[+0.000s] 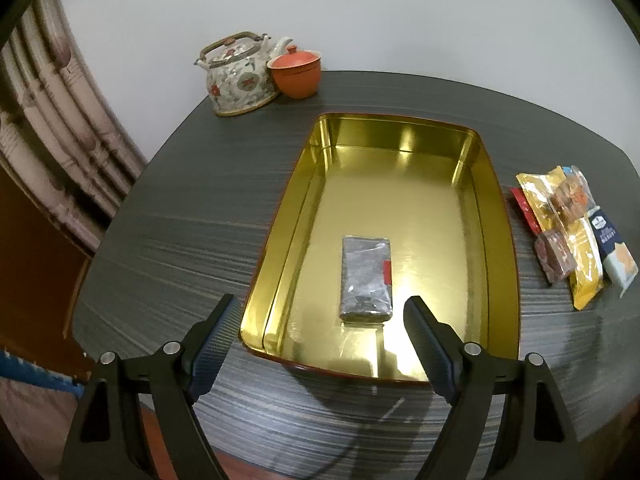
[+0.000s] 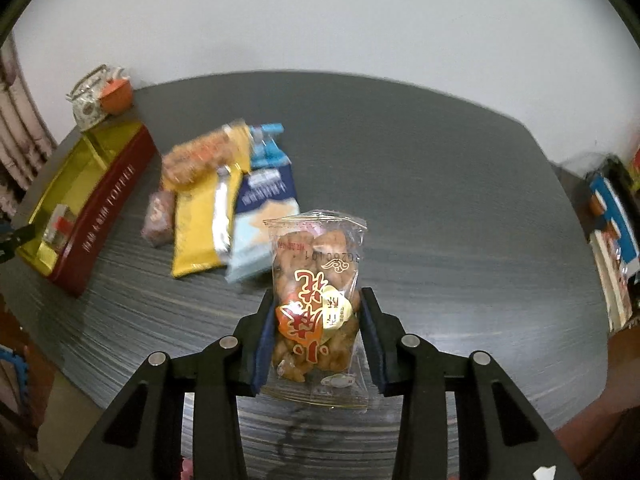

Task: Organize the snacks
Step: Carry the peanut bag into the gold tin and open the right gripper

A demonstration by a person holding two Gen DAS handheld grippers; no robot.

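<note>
Right wrist: clamped clear packet of brown snacks (image 2: 316, 300) in right gripper (image 2: 318, 312), above dark striped wooden table (image 2: 440, 200), before plain white wall (image 2: 320, 20); left gripper (image 1: 320, 320) spread wide.

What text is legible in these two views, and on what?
"TOFFEE": red outer side of the tin, right wrist view; the characters before it are too blurred to read.
"0260101" (partial date code, seen upside down): clear snack bag held in the right gripper.
Large red characters on that bag: upside down, not reliably readable.
Blue-and-white packet and the packets in the left wrist view: print too small or blurred.
</note>
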